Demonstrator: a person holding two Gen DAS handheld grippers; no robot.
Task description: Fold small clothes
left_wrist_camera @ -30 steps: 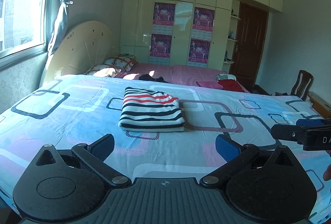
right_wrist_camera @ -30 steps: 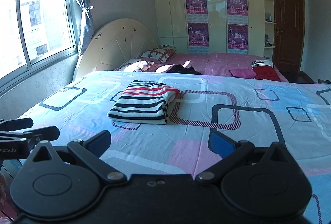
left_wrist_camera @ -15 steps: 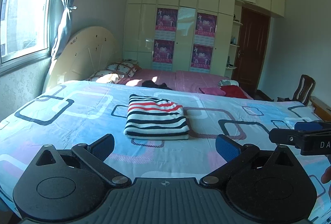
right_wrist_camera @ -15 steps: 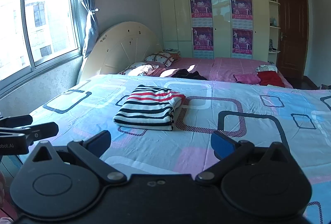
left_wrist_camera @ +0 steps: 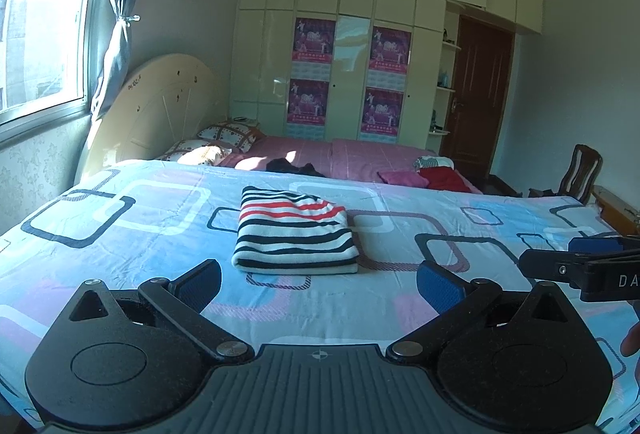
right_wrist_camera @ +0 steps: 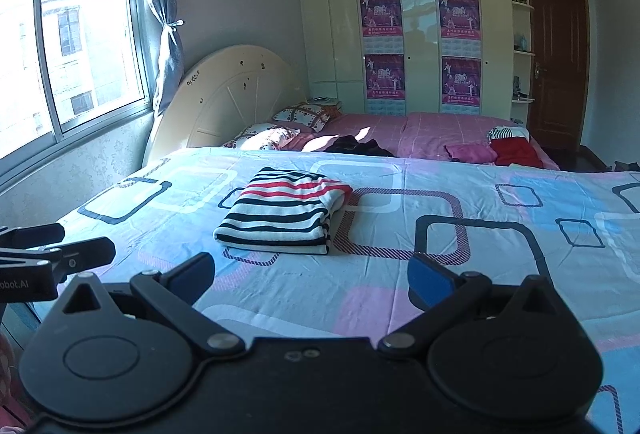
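Observation:
A striped garment (left_wrist_camera: 294, 236), white with black and red stripes, lies folded into a neat rectangle on the patterned bedsheet (left_wrist_camera: 120, 234). It also shows in the right wrist view (right_wrist_camera: 282, 211). My left gripper (left_wrist_camera: 318, 280) is open and empty, held back from the garment's near edge. My right gripper (right_wrist_camera: 312, 276) is open and empty, also back from the garment. Each gripper shows at the edge of the other's view: the right one (left_wrist_camera: 580, 266) and the left one (right_wrist_camera: 48, 254).
Beyond the sheet lies a pink bed area (left_wrist_camera: 340, 153) with pillows (left_wrist_camera: 224, 137), a dark garment (left_wrist_camera: 294, 166) and red and pink clothes (left_wrist_camera: 436, 175). A headboard (left_wrist_camera: 156, 109), window, wardrobe (left_wrist_camera: 348, 53), door and chair (left_wrist_camera: 582, 171) surround the bed.
Both grippers have lifted and tilted a little, so the folded garment sits lower and slightly farther in each view. The garment itself has not moved. Both stay open.

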